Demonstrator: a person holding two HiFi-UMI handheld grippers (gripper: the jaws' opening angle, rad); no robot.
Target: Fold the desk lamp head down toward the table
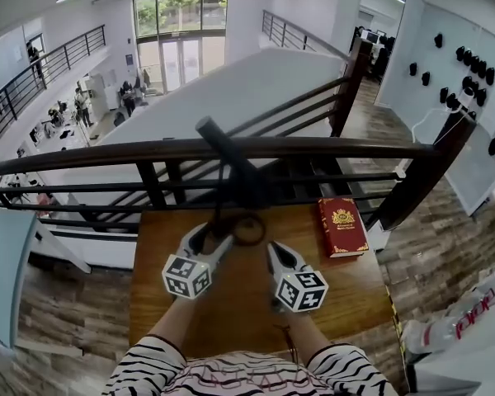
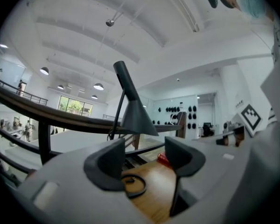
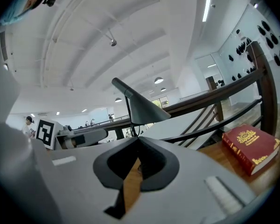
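The left tongs (image 1: 217, 238) stand partly apart with nothing pressed between them. Through the gap the left gripper view shows only bare counter (image 1: 231, 312) and the ring base (image 2: 133, 183) of the desk lamp (image 1: 235, 172). The right tongs (image 1: 277, 252) are pinched together and empty. The lamp stands at the counter's twelve o'clock edge, against the railing (image 1: 107, 151), with a red book (image 1: 342, 226) at its three o'clock. Its lamp head (image 2: 139, 118) is raised, above both tongs and untouched, so this looks like the approach, with the fold not yet begun. Next, I judge, one pair must rise to the head and take or press it downward. The other, near the base at six o'clock, could steady the ring so the lamp does not tip.
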